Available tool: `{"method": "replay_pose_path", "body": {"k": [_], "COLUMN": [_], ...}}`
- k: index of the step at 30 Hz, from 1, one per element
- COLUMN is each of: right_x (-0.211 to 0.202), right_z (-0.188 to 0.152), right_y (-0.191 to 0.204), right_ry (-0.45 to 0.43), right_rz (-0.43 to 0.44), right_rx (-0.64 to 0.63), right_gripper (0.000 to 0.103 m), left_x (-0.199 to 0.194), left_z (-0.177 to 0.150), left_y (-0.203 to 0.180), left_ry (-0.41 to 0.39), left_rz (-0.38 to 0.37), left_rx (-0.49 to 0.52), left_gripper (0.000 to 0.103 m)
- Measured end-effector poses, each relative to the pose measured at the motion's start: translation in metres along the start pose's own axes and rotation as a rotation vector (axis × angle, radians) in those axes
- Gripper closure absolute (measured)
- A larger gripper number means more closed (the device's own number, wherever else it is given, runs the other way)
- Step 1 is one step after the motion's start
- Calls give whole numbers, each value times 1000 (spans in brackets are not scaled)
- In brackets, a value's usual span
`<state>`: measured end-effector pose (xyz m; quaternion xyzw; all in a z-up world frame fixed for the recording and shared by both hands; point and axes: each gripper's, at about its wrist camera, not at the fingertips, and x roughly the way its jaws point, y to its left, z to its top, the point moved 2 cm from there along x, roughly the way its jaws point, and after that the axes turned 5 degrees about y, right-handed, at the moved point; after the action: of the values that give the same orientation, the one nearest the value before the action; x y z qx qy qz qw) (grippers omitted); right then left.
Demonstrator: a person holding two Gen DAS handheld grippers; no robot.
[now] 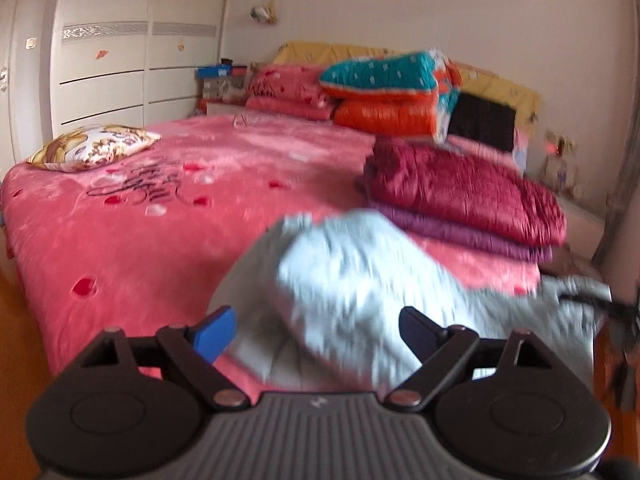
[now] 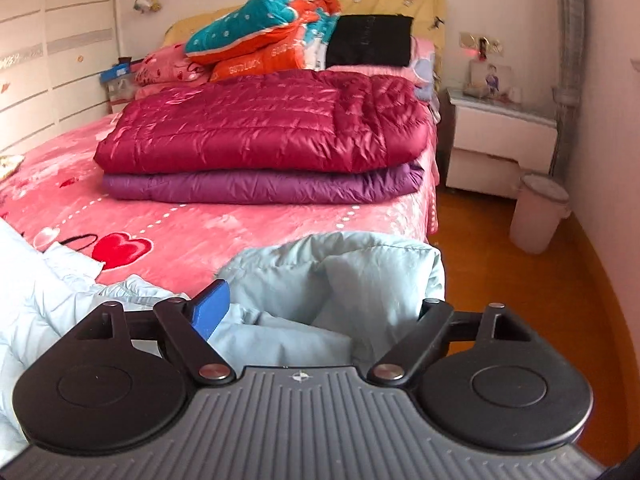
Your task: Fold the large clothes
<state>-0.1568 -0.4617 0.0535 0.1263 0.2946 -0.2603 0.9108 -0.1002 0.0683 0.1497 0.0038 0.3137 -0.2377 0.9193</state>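
Observation:
A pale blue padded jacket lies bunched at the near edge of the pink bed. In the left wrist view the jacket is blurred and fills the gap between the fingers. My left gripper is open, its blue finger pads on either side of the fabric. My right gripper is open too; its left pad shows, and its right pad is hidden behind a fold of the jacket.
A folded dark red jacket lies on a folded purple one on the bed's right side. Quilts and pillows are piled at the head. A patterned cushion lies far left. A white nightstand and a bin stand right.

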Motion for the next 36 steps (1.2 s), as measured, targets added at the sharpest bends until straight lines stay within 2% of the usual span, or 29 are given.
{"method": "replay_pose_path", "body": {"k": [5, 10, 18, 19, 21, 22, 24, 25, 26, 27, 28, 30, 36], "right_x": [0, -14, -13, -10, -4, -1, 3, 5, 6, 6, 6, 3, -10], "right_z": [4, -7, -25, -27, -30, -32, -34, -34, -33, -32, -31, -29, -23], "right_y": [-16, -33, -26, -23, -16, -13, -7, -5, -3, 0, 3, 9, 16], "right_ry": [-3, -10, 46, 59, 80, 87, 85, 78, 68, 60, 55, 47, 30], "right_rz": [20, 19, 205, 215, 235, 245, 267, 276, 280, 280, 273, 242, 248], "right_rx": [127, 195, 209, 211, 217, 220, 220, 217, 211, 202, 189, 156, 108], "right_gripper": [0, 0, 0, 0, 0, 0, 0, 0, 5, 17, 24, 48, 72], "left_x": [30, 70, 115, 116, 118, 118, 117, 115, 113, 111, 108, 103, 75], "left_z": [30, 50, 51, 50, 49, 48, 47, 46, 45, 43, 42, 39, 28], "left_y": [7, 12, 7, 5, 0, -3, -6, -8, -10, -11, -12, -14, -11], "left_ry": [-27, 15, 140, 141, 143, 147, 150, 149, 146, 142, 138, 131, 100], "left_rz": [-46, -73, -111, -114, -110, -103, -92, -91, -90, -88, -88, -86, -103], "left_rx": [-92, -145, -147, -140, -112, -93, -57, -42, -30, -21, -12, 3, -12], "left_gripper": [12, 12, 15, 17, 29, 33, 50, 54, 62, 68, 71, 78, 85]}}
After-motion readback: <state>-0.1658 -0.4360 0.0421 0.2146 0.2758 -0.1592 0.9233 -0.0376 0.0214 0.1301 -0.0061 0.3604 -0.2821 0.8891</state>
